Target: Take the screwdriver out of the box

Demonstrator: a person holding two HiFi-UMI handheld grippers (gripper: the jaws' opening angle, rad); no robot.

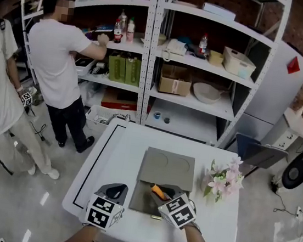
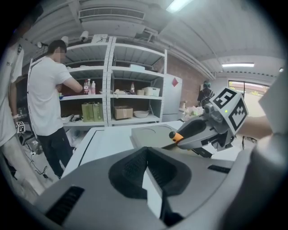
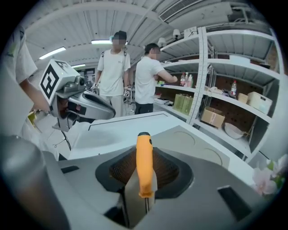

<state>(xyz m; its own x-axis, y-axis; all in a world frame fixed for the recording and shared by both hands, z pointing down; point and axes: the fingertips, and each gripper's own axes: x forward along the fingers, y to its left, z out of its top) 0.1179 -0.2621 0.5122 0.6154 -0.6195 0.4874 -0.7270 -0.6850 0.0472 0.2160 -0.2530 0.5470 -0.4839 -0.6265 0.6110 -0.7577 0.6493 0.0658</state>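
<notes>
While the left gripper (image 1: pixel 116 190) hangs just left of the box (image 1: pixel 167 169), its jaws drawn together on nothing, the right gripper (image 1: pixel 166 198) sits over the box's near half. It is clamped on the orange handle of the screwdriver (image 3: pixel 144 161), with the shaft running back between the jaws. The job looks nearly done, with the tool gripped and held above the open tray. Whether its tip has cleared the box is hard to make out. What remains is to carry it clear of the box.

White rectangular tabletop (image 1: pixel 119 157) edged with a black line (image 1: pixel 97 163), grey flat box (image 1: pixel 166 169) lid-open at centre, pink and white flowers (image 1: pixel 222 179) at 3 o'clock.
</notes>
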